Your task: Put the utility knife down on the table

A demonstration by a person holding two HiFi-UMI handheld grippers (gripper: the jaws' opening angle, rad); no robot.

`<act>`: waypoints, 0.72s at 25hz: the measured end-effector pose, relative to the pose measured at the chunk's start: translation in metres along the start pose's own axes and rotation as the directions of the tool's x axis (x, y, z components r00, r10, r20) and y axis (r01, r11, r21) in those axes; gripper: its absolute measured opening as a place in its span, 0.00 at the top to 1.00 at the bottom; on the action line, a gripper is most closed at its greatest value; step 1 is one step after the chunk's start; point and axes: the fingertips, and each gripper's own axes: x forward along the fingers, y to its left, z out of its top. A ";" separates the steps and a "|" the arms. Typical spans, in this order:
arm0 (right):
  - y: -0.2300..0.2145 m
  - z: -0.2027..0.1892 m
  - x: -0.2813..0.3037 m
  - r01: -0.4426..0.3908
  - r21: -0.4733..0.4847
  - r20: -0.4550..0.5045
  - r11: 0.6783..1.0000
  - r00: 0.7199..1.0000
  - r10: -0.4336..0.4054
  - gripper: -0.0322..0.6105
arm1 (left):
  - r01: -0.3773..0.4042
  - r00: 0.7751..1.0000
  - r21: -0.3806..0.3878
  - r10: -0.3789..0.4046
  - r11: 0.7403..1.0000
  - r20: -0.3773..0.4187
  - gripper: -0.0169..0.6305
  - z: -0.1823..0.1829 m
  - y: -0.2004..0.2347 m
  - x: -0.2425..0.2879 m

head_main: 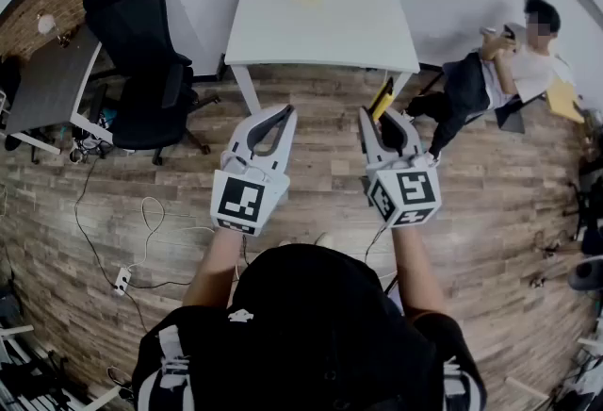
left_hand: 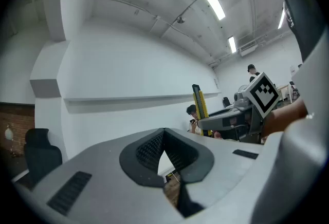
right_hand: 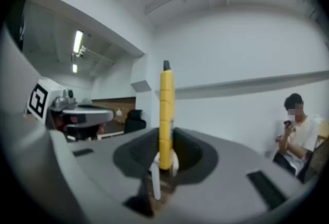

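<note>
Office: white table (head_main: 325, 34), black swivel chair (head_main: 141, 56)

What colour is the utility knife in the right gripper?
The utility knife is yellow with a dark tip; clearest in the right gripper view.

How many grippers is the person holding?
2. The left gripper is at the head view's left, shut with nothing in it; the right gripper is beside it, clamped on the yellow utility knife.
</note>
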 end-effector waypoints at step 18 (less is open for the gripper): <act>-0.036 -0.017 -0.032 -0.061 0.022 -0.015 0.998 0.998 0.061 0.79 | -0.043 0.999 -0.013 0.042 0.999 -0.033 0.95 -0.010 -0.052 0.013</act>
